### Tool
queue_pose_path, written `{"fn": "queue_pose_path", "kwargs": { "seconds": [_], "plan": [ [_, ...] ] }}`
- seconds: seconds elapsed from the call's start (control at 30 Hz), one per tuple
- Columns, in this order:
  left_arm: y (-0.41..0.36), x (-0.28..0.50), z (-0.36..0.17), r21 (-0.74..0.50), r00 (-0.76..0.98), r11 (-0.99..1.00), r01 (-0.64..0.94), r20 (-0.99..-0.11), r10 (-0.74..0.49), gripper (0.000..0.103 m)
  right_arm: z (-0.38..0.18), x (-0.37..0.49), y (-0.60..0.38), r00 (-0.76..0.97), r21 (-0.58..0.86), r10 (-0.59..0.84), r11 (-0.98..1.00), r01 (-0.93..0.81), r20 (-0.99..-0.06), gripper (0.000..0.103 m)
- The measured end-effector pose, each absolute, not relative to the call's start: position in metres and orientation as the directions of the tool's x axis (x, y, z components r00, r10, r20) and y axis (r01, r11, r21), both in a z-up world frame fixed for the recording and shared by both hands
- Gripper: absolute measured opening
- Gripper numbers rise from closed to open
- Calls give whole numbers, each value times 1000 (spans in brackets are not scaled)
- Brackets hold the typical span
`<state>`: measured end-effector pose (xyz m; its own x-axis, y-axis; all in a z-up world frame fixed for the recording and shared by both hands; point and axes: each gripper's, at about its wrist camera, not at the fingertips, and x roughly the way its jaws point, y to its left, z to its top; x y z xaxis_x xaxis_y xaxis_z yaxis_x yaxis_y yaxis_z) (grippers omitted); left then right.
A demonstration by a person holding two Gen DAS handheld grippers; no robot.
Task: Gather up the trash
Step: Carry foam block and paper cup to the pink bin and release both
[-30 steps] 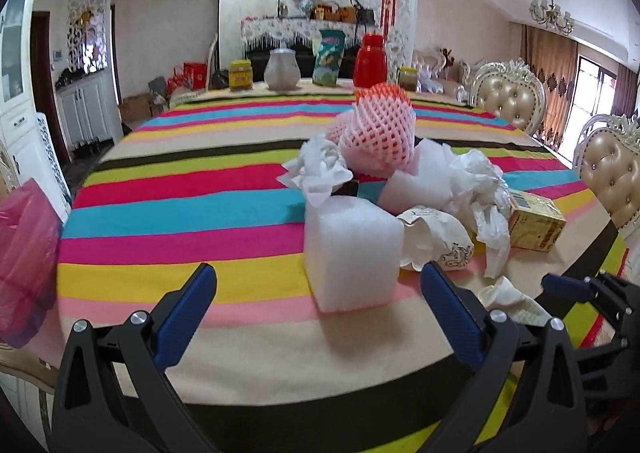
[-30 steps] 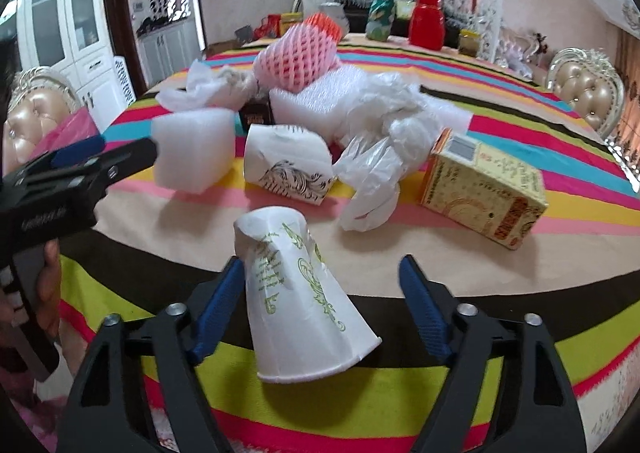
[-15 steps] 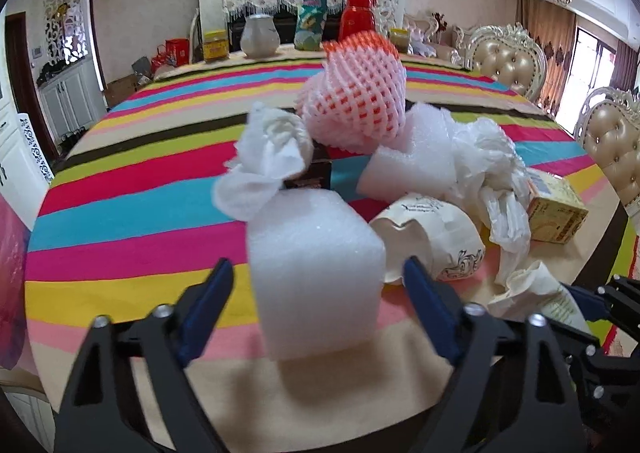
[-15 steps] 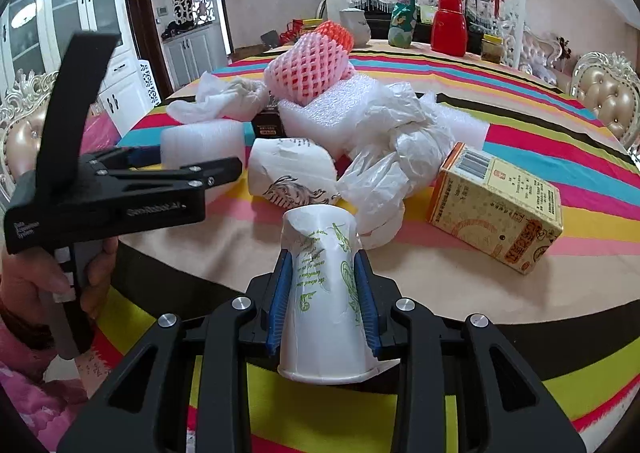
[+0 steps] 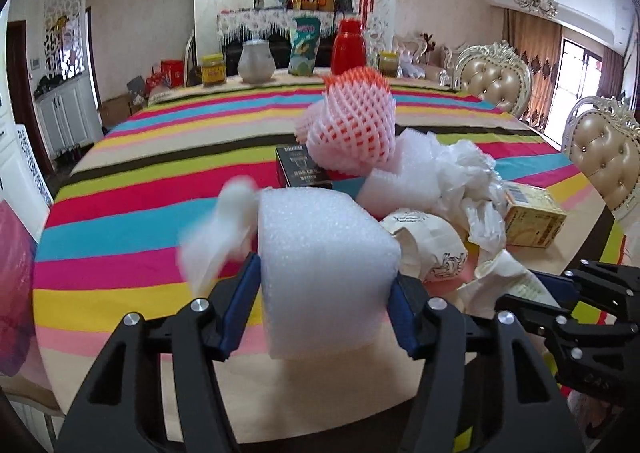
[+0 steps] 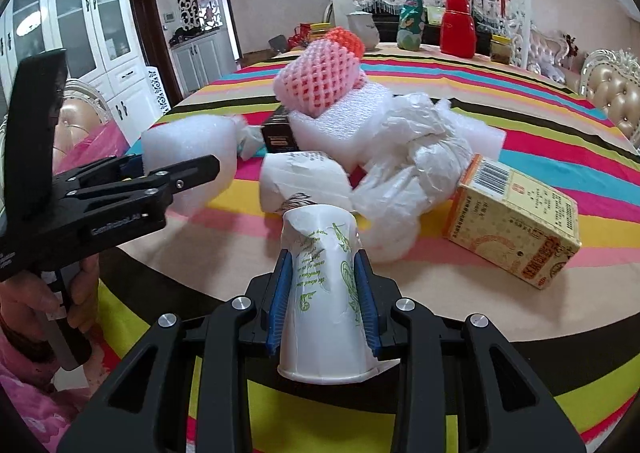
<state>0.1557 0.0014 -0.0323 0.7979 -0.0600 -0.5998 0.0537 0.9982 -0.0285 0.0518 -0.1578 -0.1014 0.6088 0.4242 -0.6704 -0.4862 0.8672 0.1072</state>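
Left wrist view first: the left gripper (image 5: 326,285) has its blue pads pressed against both flanks of the white foam block (image 5: 326,253), which fills the gap from about 9 o'clock to 3 o'clock and stands squarely between the fingers with its broad face toward the lens. The block sits at the near edge of the striped table (image 5: 120,181); whether it is lifted clear of the cloth I cannot tell. A blurred white tissue (image 5: 224,229) lies just beside the block at 10 o'clock, touching or nearly so. Beyond, at 12 to 1 o'clock, the rest of the heap: a pink foam fruit net (image 5: 352,129) on top, a dark small box (image 5: 302,171) under it, crumpled plastic wrap (image 5: 460,173), and a yellow carton (image 5: 534,219) at 2 o'clock.

Right wrist view: the right gripper (image 6: 324,297) is clamped narrow on a paper cup (image 6: 324,285) with green print, rim toward the camera, its long axis running straight along the fingers toward 12 o'clock. A second squashed cup (image 6: 304,181) lies just past it.

Both hands look loaded, so the coming move is likely a carry to a bag; the pink plastic (image 5: 14,281) at 9 o'clock in the left view sits nearer the left hand, so that load probably goes first.
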Motion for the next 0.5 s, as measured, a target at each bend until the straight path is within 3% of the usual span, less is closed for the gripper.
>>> {"fn": "queue_pose_path", "kwargs": {
  "seconds": [0.5],
  "plan": [
    [49,105,-12,-50,877,999,-8,-480,-17,58,-75,41,-113,640,89,476,838,-538,-603,32]
  ]
}}
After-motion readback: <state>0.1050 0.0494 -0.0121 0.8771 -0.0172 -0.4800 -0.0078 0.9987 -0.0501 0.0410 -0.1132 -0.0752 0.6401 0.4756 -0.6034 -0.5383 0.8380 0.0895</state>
